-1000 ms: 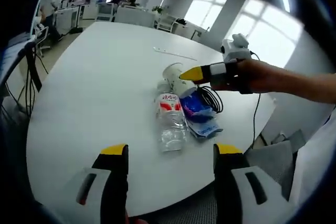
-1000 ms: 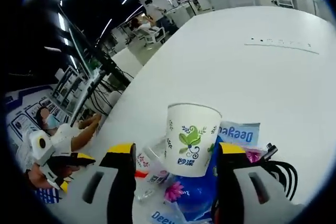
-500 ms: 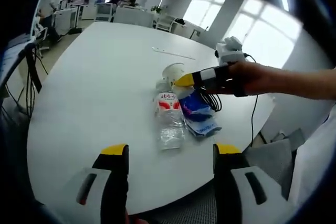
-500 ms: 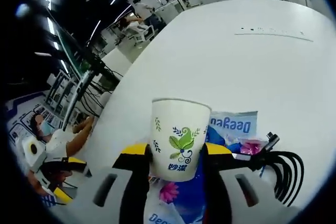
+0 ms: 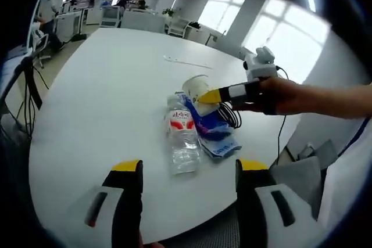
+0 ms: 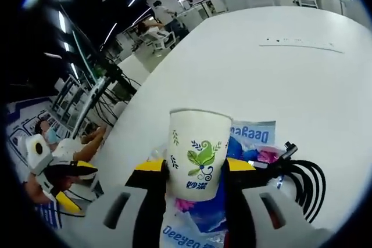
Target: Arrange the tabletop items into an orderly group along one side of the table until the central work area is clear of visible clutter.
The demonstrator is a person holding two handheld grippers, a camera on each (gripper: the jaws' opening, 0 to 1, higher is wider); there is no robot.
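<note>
The right gripper is pinching a paper cup between its yellow-tipped jaws, holding it upright with its long axis vertical and its open mouth up; what is inside I cannot tell. The cup is sitting directly ahead of that gripper, over a blue tissue pack, with a coiled black cable just to the right. In the left gripper view, the left gripper is hanging with its jaws spread and empty at the near edge of the white table. A clear water bottle is lying on its side ahead of it, long axis pointing away, touching the pack. The right gripper looks nearer the cluster.
</note>
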